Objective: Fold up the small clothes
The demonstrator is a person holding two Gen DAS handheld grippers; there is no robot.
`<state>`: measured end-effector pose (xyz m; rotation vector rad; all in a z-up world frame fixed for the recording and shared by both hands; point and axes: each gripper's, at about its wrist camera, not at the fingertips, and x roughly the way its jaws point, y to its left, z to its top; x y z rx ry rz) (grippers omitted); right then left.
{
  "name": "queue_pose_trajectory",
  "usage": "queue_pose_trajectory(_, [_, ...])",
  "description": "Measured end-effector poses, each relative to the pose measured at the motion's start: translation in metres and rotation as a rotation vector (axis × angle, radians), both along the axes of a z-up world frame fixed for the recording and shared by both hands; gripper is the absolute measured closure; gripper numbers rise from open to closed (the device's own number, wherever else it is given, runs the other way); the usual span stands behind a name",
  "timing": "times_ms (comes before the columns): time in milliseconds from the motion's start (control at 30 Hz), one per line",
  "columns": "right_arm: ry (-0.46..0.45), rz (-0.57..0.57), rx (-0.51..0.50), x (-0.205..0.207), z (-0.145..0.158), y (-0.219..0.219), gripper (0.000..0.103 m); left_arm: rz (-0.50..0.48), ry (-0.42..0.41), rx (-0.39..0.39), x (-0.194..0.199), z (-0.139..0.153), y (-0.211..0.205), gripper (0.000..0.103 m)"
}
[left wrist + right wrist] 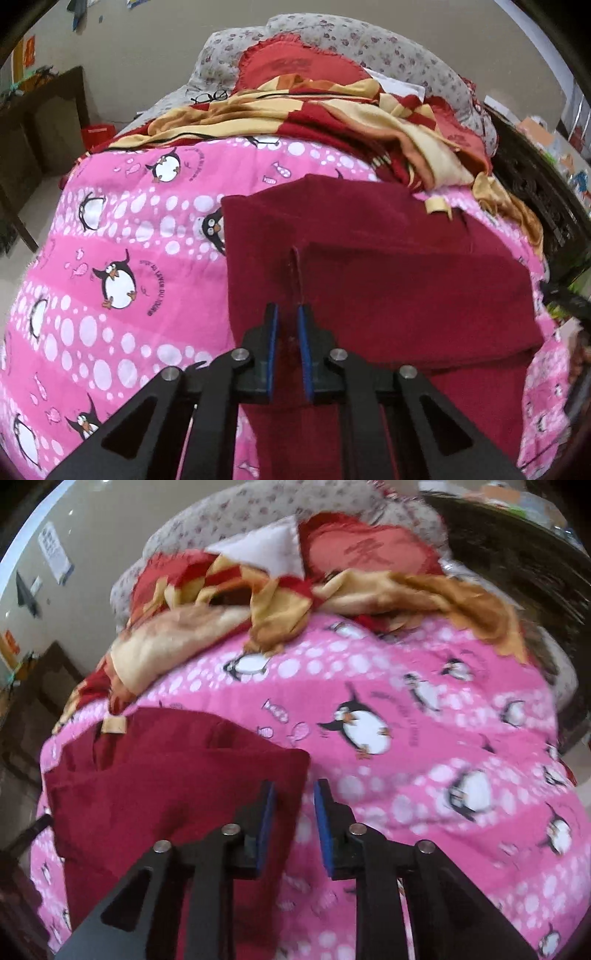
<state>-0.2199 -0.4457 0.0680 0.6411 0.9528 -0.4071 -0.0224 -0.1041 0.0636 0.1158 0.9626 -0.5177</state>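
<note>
A dark red garment [388, 266] lies partly folded on a pink penguin-print bedspread [122, 236]. In the left wrist view my left gripper [288, 314] is over the garment with a raised fold of the cloth running between its blue pads [303, 350]; the jaws stand narrowly apart around it. In the right wrist view the same garment [159, 782] lies at the left. My right gripper [293, 794] is open at the garment's right edge, its left pad over the cloth and its right pad over the bedspread [424, 775].
A rumpled red-and-yellow blanket [314, 114] and floral pillows [369, 40] lie at the bed's far end, with eyeglasses [210, 96] beside them. A red heart cushion [365, 552] lies there too. A dark wooden table [40, 122] stands left of the bed. A dark headboard [535, 192] is at the right.
</note>
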Motion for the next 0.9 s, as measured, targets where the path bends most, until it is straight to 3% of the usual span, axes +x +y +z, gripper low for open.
queue_pose_trajectory(133, [-0.088, 0.141, 0.041, -0.011, 0.022, 0.027, 0.067, 0.030, 0.003, -0.005, 0.002, -0.003, 0.005, 0.081])
queue_pose_trajectory(233, [-0.012, 0.262, -0.041, -0.005, 0.018, 0.063, 0.067, 0.047, 0.020, -0.017, 0.001, -0.005, 0.009, 0.080])
queue_pose_trajectory(367, [0.071, 0.303, -0.021, -0.026, -0.013, 0.087, 0.067, 0.038, 0.003, -0.004, -0.005, 0.000, 0.017, 0.071])
queue_pose_trajectory(433, [0.069, 0.312, -0.016, -0.034, -0.019, 0.090, 0.068, 0.042, 0.000, -0.008, -0.005, 0.003, 0.021, 0.068])
queue_pose_trajectory(633, [0.028, 0.222, -0.009, -0.051, 0.006, 0.071, 0.067, 0.044, -0.020, -0.054, -0.007, 0.011, 0.023, 0.049])
queue_pose_trajectory(767, [-0.014, 0.119, 0.059, -0.047, 0.004, 0.049, 0.048, 0.043, -0.005, -0.058, -0.004, 0.006, 0.012, 0.049])
queue_pose_trajectory(867, [-0.017, 0.066, 0.142, -0.036, -0.013, 0.036, 0.047, 0.025, 0.003, -0.051, -0.001, 0.000, -0.001, 0.050])
queue_pose_trajectory(900, [-0.009, 0.056, 0.159, -0.031, -0.020, 0.032, 0.047, 0.018, -0.002, -0.041, -0.001, -0.002, -0.005, 0.055])
